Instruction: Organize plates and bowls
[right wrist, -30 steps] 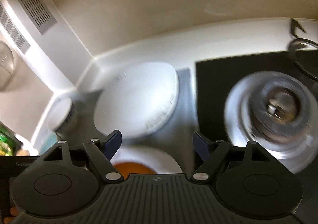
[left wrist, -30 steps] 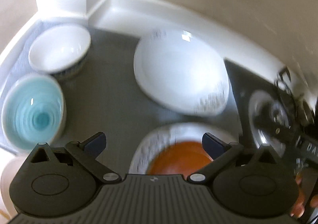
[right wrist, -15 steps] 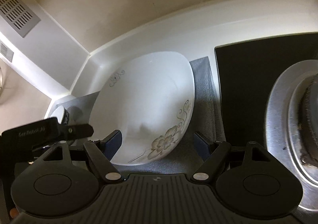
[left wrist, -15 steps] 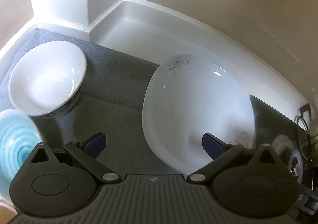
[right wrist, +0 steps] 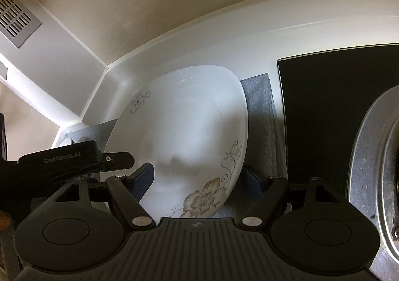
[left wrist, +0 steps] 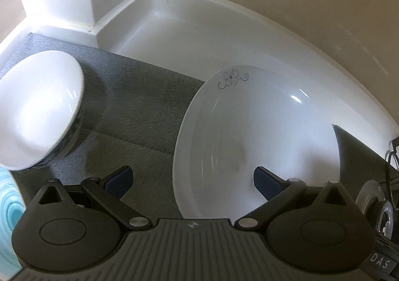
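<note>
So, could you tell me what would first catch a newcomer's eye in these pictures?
A large white plate with flower prints lies on a grey mat in the counter's corner, both open grippers, left and right, poised over it. A white bowl sits at its left, a metal stove burner at its right.

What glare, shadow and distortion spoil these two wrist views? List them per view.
Left wrist view: small glare streaks on the floral plate, a bright washed-out patch inside the white bowl, which shades the grey mat; fisheye bends the counter edge. Right wrist view: a soft grey shadow falls across the plate's middle, the black hob is almost featureless dark, and the wall line curves strongly.
</note>
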Tool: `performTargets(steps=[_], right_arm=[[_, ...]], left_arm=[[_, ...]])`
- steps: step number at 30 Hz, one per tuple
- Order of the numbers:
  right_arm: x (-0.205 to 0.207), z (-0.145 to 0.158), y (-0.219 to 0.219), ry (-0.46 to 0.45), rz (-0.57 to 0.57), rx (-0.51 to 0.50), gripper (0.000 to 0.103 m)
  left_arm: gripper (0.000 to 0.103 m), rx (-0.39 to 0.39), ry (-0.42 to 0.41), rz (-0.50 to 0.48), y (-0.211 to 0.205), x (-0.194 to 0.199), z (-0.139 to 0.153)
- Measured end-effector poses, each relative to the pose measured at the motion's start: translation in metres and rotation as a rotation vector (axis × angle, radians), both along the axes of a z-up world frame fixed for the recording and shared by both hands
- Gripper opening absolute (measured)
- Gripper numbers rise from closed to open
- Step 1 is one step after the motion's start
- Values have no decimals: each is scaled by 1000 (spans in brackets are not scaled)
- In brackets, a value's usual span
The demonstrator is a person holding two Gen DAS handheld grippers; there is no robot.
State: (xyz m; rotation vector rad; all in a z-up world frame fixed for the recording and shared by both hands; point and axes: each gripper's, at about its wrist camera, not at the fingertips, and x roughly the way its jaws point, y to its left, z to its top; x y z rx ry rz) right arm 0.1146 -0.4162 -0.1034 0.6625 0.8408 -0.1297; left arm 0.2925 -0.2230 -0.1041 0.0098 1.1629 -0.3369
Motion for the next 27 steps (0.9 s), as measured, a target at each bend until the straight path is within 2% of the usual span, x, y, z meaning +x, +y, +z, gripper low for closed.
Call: performTargets(steps=[20, 21, 23, 25, 26, 27], right_arm=[[17, -6, -4, -32, 6, -27, 80], [17, -6, -4, -33, 2, -33, 77], [15, -6, -3, -25, -12, -69, 61], [13, -6, -5, -11, -35, -110, 31], [12, -7, -6, -6, -46, -121, 25], [11, -8, -9, -8, -54, -123, 22]], left_arm=[[103, 45, -21, -15, -16, 10, -10], [103, 47, -24, -15, -17, 9, -9], [98, 52, -36, -15, -18, 7, -8], [75, 92, -93, 14, -18, -2, -1], [68, 83, -104, 21, -16, -3, 2], [51, 55, -98, 24, -14, -3, 4]])
